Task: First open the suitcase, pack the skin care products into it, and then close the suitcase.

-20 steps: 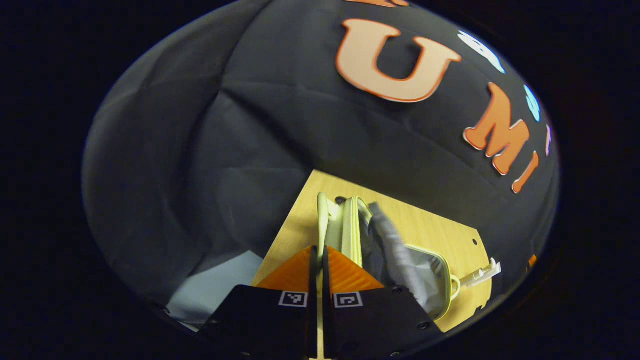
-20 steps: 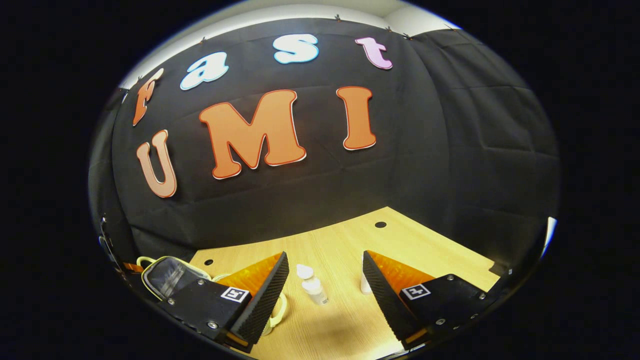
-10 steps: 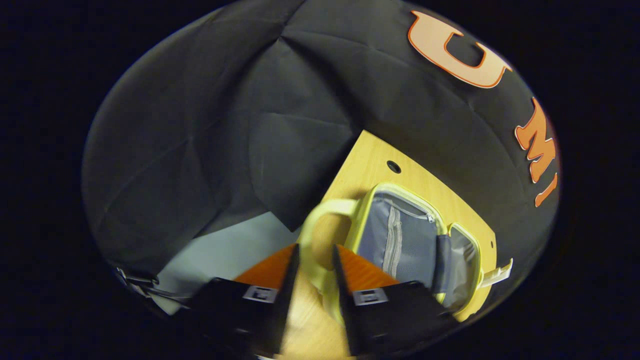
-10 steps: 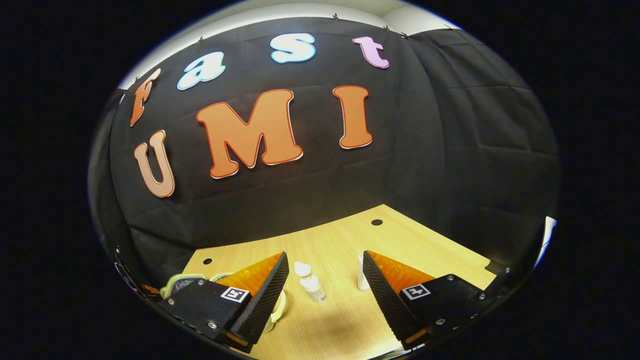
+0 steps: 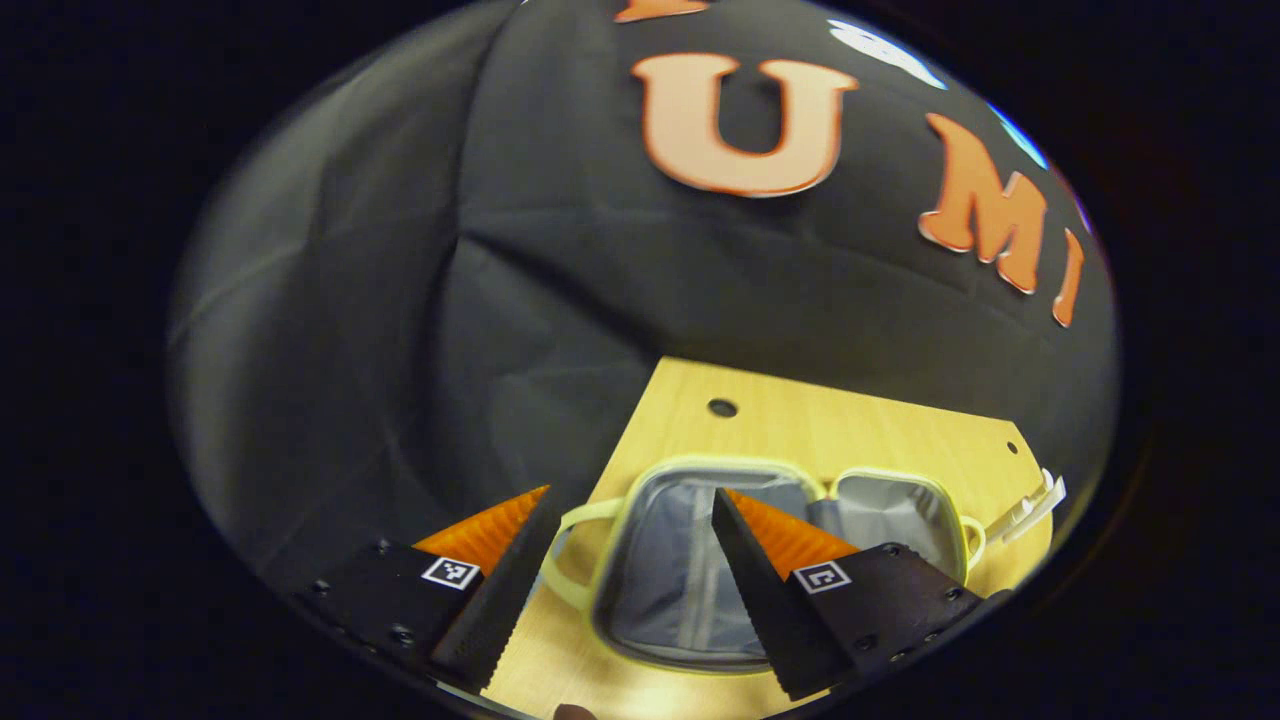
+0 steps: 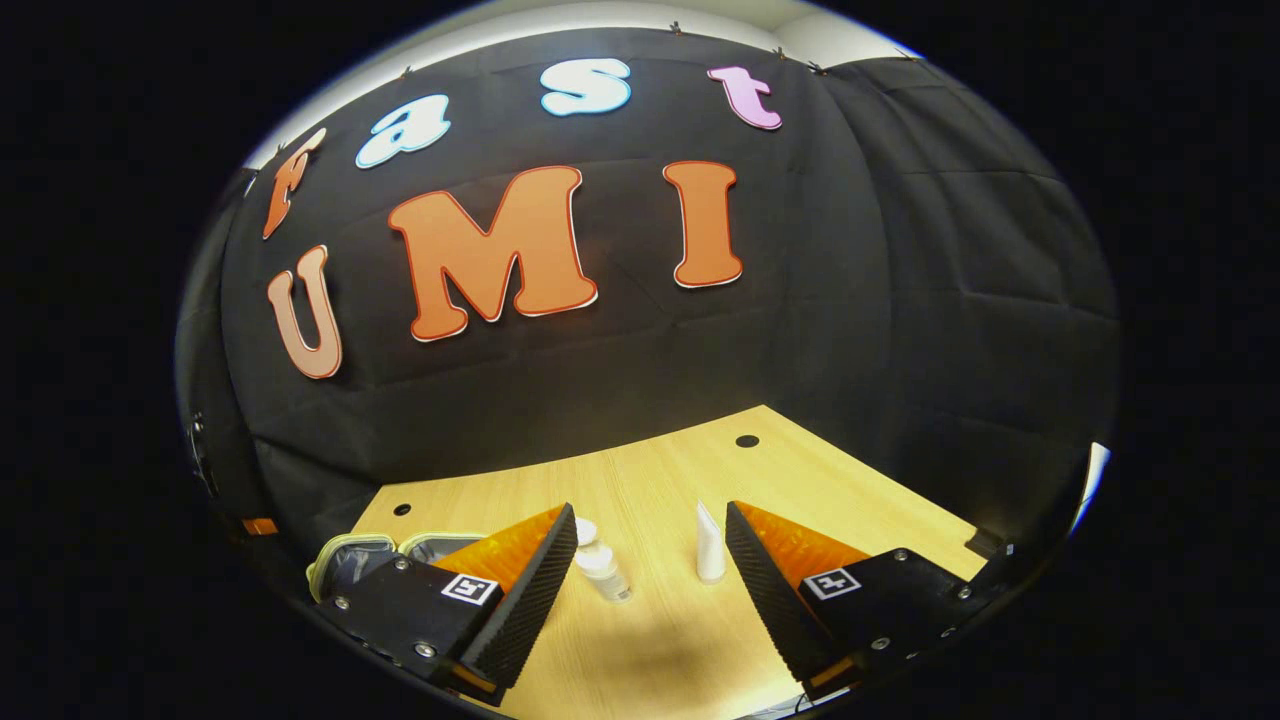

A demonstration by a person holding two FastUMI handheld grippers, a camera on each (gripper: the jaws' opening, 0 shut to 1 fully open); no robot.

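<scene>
Left gripper view is showing the left claw gaping over the open suitcase lying on the desk, while the right claw is spreading wide near two bottles.

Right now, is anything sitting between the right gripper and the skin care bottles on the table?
Nothing visible. The right gripper is open, and the small bottle and the white tube stand on bare table just beyond its fingertips. The open suitcase lies off to the side.

Black cloth wall behind light wooden table
</scene>
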